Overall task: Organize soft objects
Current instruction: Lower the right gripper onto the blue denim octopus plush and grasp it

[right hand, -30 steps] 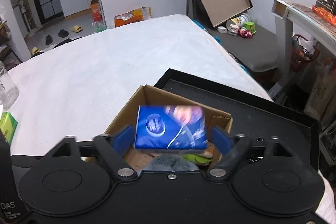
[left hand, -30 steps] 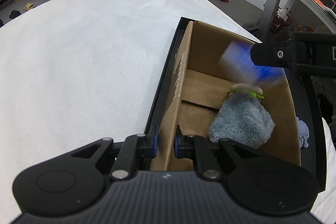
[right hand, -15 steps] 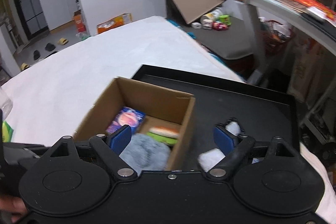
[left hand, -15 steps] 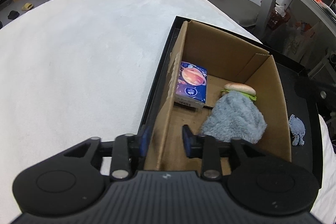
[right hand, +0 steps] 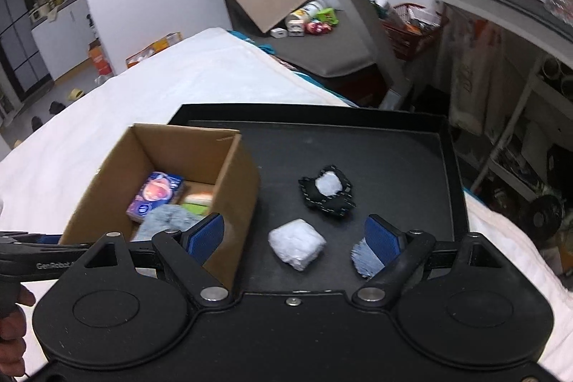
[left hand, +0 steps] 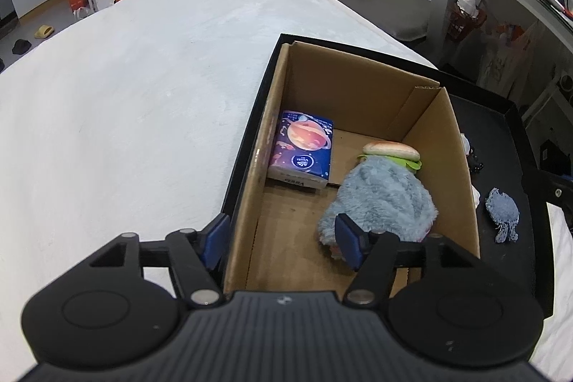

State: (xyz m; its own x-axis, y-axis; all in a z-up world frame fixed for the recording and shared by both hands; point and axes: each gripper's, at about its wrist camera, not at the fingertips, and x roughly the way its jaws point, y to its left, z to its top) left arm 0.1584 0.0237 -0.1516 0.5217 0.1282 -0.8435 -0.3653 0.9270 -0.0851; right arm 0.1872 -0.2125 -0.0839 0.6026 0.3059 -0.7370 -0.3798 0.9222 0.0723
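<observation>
My left tool (left hand: 283, 244) has just been opening and now straddles the near-left wall of the cardboard box (left hand: 361, 95) with both pads clear of it, gripping nothing; ahead of it in the box are the blue tissue pack (left hand: 302, 149), the grey plush (left hand: 379, 199) and the burger toy (left hand: 392, 151). My right tool (right hand: 295, 237) is spread wide and empty over the black tray (right hand: 376, 145), white wad (right hand: 296, 243) between its fingers and untouched. Black-and-white pouch (right hand: 327, 190) just ahead, blue-grey cloth (right hand: 365, 262) at its right finger, box to its left.
</observation>
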